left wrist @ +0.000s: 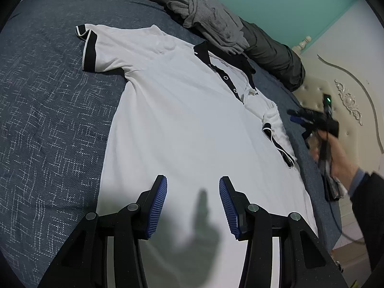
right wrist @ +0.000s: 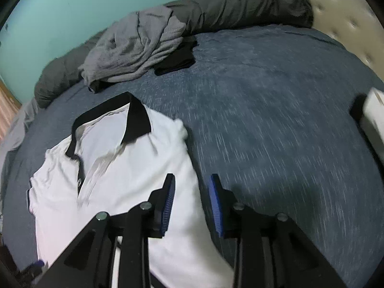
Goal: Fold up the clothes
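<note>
While the white polo shirt [left wrist: 182, 120] lies face up on the blue bedspread [left wrist: 52, 124], one sleeve folded in: left gripper [left wrist: 193, 204] low over its hem, jaws apart, empty; right gripper [right wrist: 192, 204] above the shirt's edge, narrowly parted, holding nothing.

A bed covered in a dark blue spread [left wrist: 55, 110] with a fine white woven fleck carries the laundry. A white polo shirt [left wrist: 182, 124] with black collar and black sleeve cuffs lies face up and flat on the spread, 1 sleeve spread out, the other bunched at its side. Beyond its collar, a crumpled grey garment [right wrist: 134, 48] is heaped at the far edge, partly over a folded black item [right wrist: 177, 60]. A long dark olive roll of bedding [right wrist: 240, 7] runs along the teal wall.
</note>
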A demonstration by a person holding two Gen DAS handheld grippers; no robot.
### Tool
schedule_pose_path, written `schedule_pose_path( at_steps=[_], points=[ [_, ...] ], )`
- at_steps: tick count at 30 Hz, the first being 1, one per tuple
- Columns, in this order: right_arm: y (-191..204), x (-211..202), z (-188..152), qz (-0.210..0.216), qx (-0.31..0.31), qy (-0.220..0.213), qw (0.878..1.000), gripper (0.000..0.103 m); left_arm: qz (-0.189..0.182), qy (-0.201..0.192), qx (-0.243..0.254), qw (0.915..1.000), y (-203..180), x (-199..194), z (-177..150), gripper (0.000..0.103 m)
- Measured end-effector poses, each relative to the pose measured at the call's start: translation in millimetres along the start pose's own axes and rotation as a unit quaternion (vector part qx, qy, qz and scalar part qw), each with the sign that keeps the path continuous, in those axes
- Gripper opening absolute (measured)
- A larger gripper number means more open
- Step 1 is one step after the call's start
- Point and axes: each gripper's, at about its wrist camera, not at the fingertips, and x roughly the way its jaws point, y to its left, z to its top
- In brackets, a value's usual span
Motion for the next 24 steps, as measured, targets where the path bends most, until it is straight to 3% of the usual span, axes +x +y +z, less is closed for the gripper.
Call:
schedule_pose_path(
  at_steps=[2,9,10,11,15,24],
  points=[
    [7,15,14,-0.008,0.0,0.014,1.0,0.039,-0.001,0.0,0.0,1.0,0,-1,0,0.049],
    [33,58,44,-0.069,-0.031,0.06,0.995,0.039,-0.004,0.005,-0.003,1.0,3,0,1,0.049],
    [34,64,46,-0.074,-0.032,0.067,0.995,0.035,-0.004,0.006,-0.003,1.0,3,1,1,0.049],
    [35,69,48,-0.077,-0.032,0.071,0.994,0.022,-0.005,0.008,-0.004,0.9999,4,1,0,0.05],
    [39,84,53,-0.077,-0.031,0.082,0.993,0.005,-0.007,0.009,-0.005,0.9999,6,2,-1,0.05],
    [42,98,58,-0.202,-0.07,0.073,0.974,0.003,-0.01,0.012,-0.009,0.9998,8,3,-4,0.05]
  ],
)
